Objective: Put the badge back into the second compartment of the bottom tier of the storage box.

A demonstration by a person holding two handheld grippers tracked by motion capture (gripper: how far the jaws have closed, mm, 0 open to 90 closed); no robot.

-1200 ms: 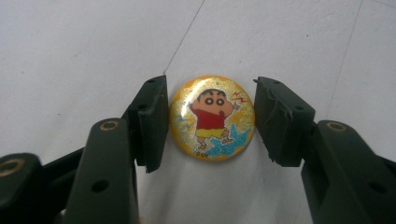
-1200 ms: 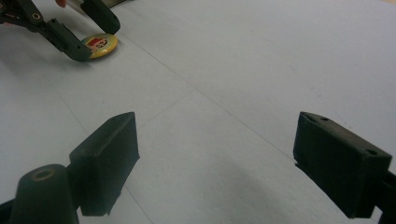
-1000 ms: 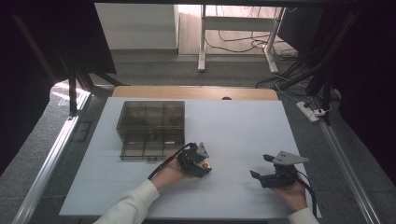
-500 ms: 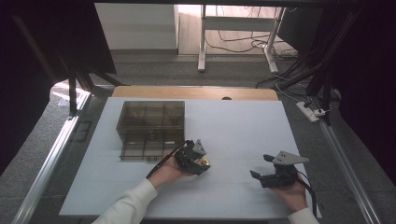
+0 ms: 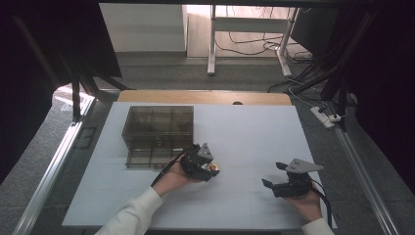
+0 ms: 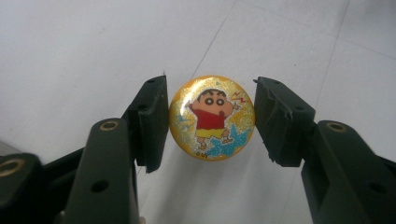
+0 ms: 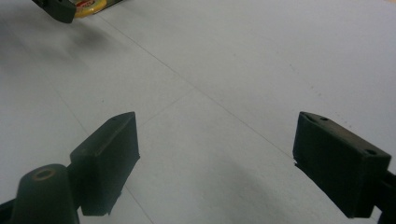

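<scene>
A round yellow glittery badge [image 6: 211,117] with a cartoon boy in a red shirt lies on the white table. My left gripper [image 6: 210,116] is open, with its jaws on either side of the badge. One jaw is right against the badge's edge and the other stands a small gap away. In the high view the left gripper [image 5: 199,162] is near the table's middle with the badge [image 5: 213,168] at its tip. My right gripper [image 5: 272,175] rests open at the front right, and between its jaws [image 7: 215,140] there is just bare table.
A dark see-through compartment box [image 5: 157,132] stands just behind and left of the left gripper. The white table [image 5: 254,132] stretches bare to the right and back. In the right gripper view the badge [image 7: 91,7] and a left jaw tip [image 7: 58,9] sit at the top left.
The left gripper has shifted very slightly around the badge. The right gripper has stayed where it was.
</scene>
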